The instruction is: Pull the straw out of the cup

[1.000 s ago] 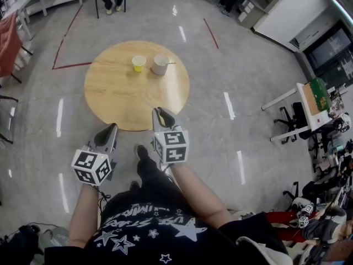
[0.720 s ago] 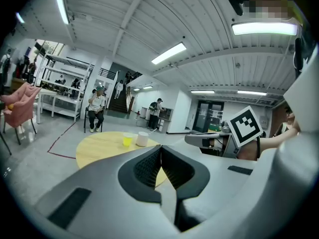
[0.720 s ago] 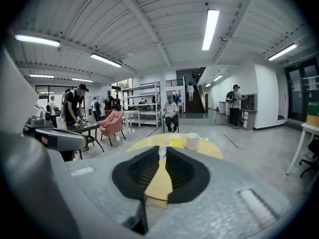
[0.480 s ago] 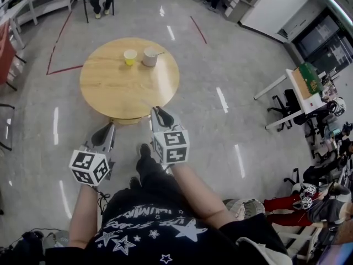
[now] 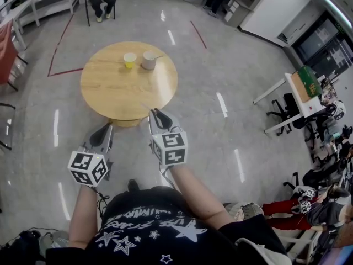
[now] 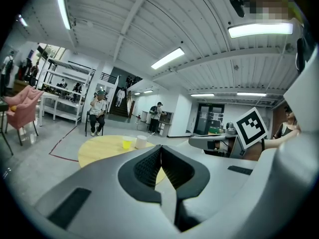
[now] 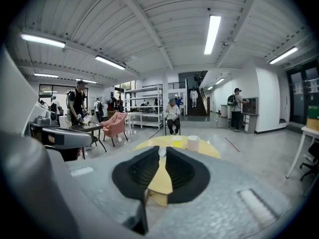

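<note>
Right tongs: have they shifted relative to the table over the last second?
Yes. The right tongs backed away from the table: earlier their tip overlapped the tabletop, now it sits at its near edge.

The left arm and right arm reach forward, side by side. The left gripper points ahead and a little down, jaws closed together. The right gripper reaches a bit farther, jaws slightly apart, holding nothing.
</note>
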Available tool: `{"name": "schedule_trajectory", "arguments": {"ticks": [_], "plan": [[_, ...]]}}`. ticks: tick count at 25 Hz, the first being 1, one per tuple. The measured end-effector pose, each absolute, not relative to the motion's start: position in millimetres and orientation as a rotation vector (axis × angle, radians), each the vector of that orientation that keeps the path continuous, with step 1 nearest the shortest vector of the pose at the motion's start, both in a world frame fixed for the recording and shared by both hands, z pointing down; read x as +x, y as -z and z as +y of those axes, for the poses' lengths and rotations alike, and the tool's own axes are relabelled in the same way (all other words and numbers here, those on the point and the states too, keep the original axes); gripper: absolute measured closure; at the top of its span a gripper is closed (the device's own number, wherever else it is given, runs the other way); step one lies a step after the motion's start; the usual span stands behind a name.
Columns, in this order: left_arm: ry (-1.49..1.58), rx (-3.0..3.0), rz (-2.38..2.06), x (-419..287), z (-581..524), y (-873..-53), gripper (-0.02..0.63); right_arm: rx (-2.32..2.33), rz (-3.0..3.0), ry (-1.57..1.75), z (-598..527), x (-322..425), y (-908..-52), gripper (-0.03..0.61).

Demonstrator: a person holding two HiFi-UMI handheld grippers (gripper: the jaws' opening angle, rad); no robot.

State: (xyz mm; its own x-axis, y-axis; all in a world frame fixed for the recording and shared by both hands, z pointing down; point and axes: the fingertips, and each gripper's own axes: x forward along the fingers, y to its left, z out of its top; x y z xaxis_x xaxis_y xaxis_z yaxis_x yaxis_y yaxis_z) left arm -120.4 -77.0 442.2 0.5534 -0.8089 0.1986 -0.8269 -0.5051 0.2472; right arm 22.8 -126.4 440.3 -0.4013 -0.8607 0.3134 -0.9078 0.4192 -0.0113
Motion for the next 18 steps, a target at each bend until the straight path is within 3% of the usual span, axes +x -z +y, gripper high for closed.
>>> {"name": "schedule_trajectory", "arguments": {"ticks": [18], "plan": [[-0.1, 2.472, -1.39, -42.2, -1.5, -434.1, 0.606, 1.507, -2.475, -0.259, -46.5, 100.1, -428.3, 0.538]]}}
